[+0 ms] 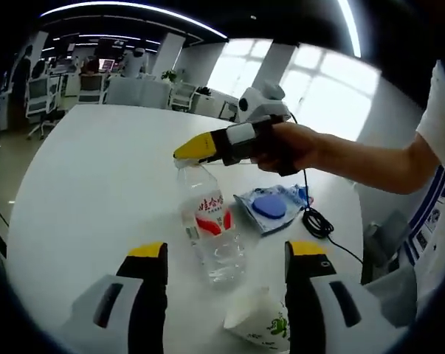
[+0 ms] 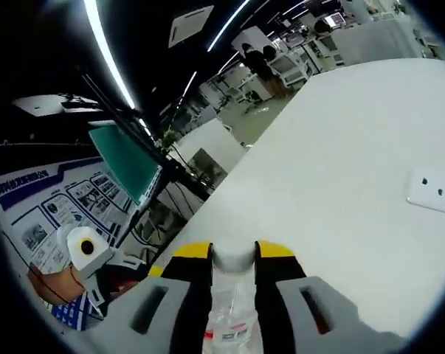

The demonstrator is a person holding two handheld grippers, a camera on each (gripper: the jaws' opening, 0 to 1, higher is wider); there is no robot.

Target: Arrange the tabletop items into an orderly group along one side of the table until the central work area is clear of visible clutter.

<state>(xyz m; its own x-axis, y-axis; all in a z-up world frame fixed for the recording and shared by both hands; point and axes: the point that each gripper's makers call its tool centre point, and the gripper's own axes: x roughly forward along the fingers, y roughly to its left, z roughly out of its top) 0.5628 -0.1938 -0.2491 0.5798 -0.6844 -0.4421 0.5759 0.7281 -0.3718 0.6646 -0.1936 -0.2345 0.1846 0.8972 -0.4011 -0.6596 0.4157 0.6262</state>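
— Where does the water bottle point(image 1: 212, 221) stand?
— Upright on the white table point(image 1: 97, 184), its cap clamped by the right gripper point(image 2: 234, 254).
— And the left gripper point(image 1: 226, 254)?
— Released, jaws spread either side of the bottle, near a blue packet point(image 1: 270, 206) and a white pouch point(image 1: 259, 321).

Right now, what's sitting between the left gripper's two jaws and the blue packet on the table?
In the left gripper view, the water bottle stands between the left gripper and the blue packet, its neck clamped by the right gripper.
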